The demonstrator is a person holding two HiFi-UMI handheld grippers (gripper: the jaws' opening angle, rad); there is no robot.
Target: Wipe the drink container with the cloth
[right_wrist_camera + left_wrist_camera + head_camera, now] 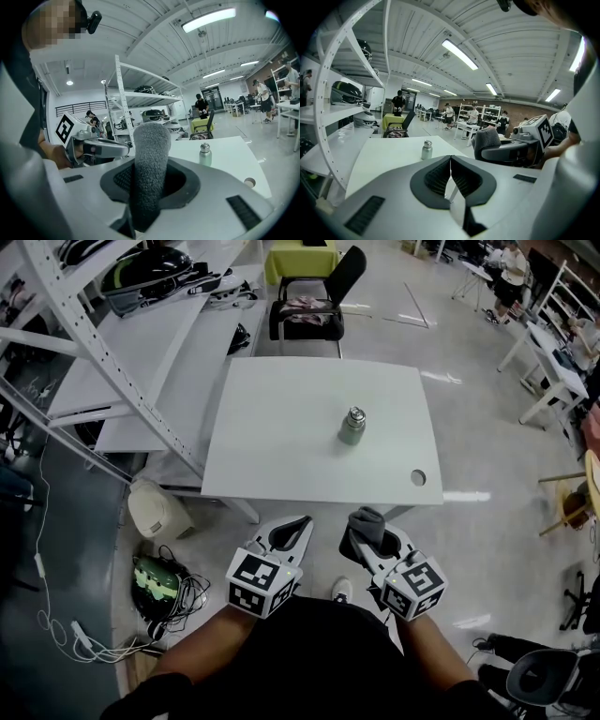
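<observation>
The drink container (352,426) stands upright mid-frame on the table (272,442), while at lower centre the right hand-held gripper (362,538) clamps the grey cloth (367,520) and the left hand-held gripper (293,530) is closed, empty.

fuzzy grey cloth (149,164), smooth matt bottle (352,427), matt white table (281,437).
</observation>
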